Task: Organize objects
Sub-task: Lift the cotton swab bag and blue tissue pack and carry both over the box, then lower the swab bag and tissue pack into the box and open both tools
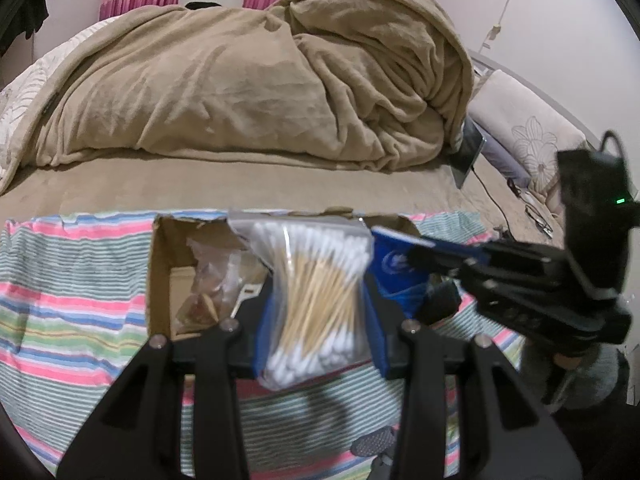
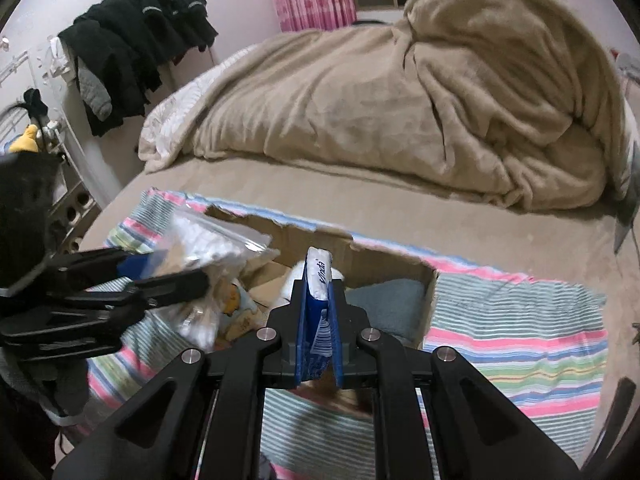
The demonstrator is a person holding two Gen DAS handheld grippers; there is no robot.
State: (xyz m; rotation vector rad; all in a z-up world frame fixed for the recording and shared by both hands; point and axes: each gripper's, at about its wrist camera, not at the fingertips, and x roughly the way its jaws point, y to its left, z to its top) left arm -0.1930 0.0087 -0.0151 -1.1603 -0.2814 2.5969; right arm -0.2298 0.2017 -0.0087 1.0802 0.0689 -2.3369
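My left gripper (image 1: 320,312) is shut on a clear bag of cotton swabs (image 1: 316,292) and holds it over the open cardboard box (image 1: 160,276). The bag also shows in the right wrist view (image 2: 208,256). My right gripper (image 2: 318,316) is shut on a blue tissue pack (image 2: 318,300) and holds it over the same box (image 2: 400,264). The pack and right gripper show in the left wrist view (image 1: 394,268), just right of the swabs. Inside the box lie a small plastic bag (image 1: 212,280) and a grey-blue cloth (image 2: 388,300).
The box sits on a striped cloth (image 1: 68,312) on the bed. A heaped tan blanket (image 1: 248,88) lies behind. A tablet (image 1: 468,152) and cables lie at the right by a pillow (image 1: 528,132). Dark clothes (image 2: 132,48) hang at the left wall.
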